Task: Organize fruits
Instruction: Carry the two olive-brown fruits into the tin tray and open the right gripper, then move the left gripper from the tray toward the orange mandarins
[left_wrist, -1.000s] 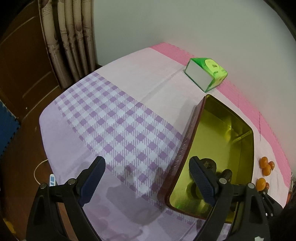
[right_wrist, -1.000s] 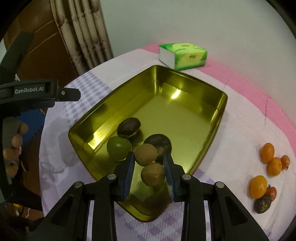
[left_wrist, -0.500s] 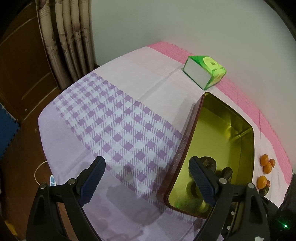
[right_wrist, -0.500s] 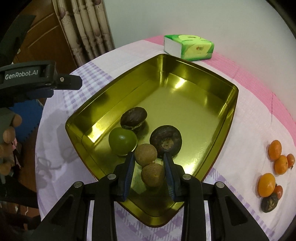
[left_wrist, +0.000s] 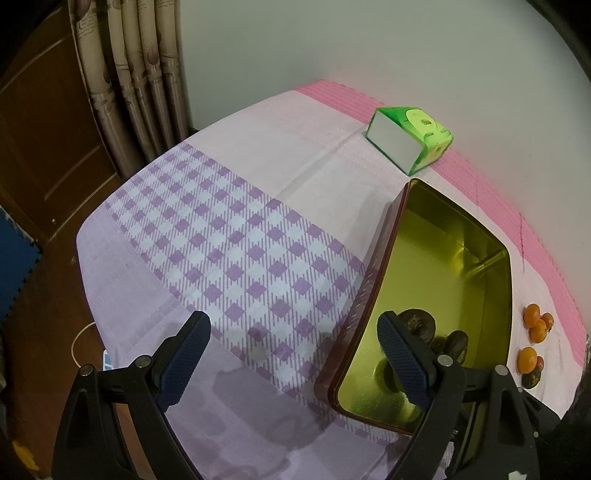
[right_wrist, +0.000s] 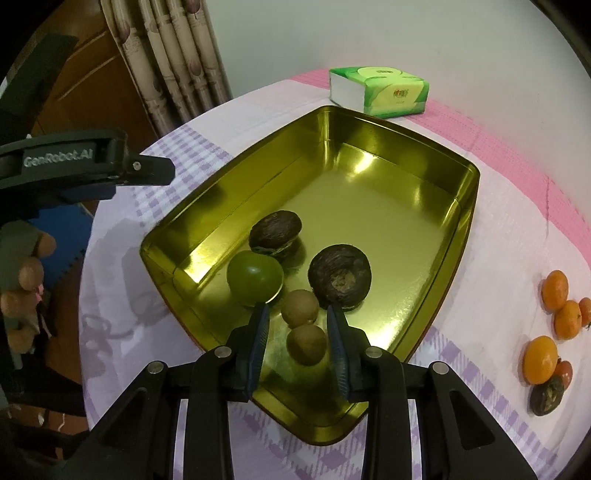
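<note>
The left gripper (left_wrist: 293, 352) is wide open and holds nothing. Under its left finger (left_wrist: 184, 354) is the purple checked tablecloth (left_wrist: 229, 251). Its right finger (left_wrist: 402, 356) hangs over the near corner of the gold tin (left_wrist: 369, 317), so the tin is in front of it and to the right. A green tissue box (left_wrist: 410, 138) sits far ahead, past the tin.

In the right wrist view, the left gripper (right_wrist: 147, 171) shows far off to the left, above the cloth beside the tin.

The right gripper (right_wrist: 297, 332) hangs over the near end of the gold tin (right_wrist: 406, 147). Its two fingers are partly open, with gaps on both sides of the fruit. Two small brown fruits (right_wrist: 303, 332) sit between the fingers, one just ahead of the other. I cannot tell if they rest on the tin floor. A green fruit (right_wrist: 255, 277) lies just ahead of the left finger (right_wrist: 258, 332). One dark wrinkled fruit (right_wrist: 275, 232) is further ahead. Another dark wrinkled fruit (right_wrist: 340, 275) lies just ahead of the right finger (right_wrist: 338, 341).

Well off to the right, on the cloth outside the tin, sit small orange fruits (right_wrist: 554, 306) and one dark fruit (right_wrist: 546, 395).
</note>
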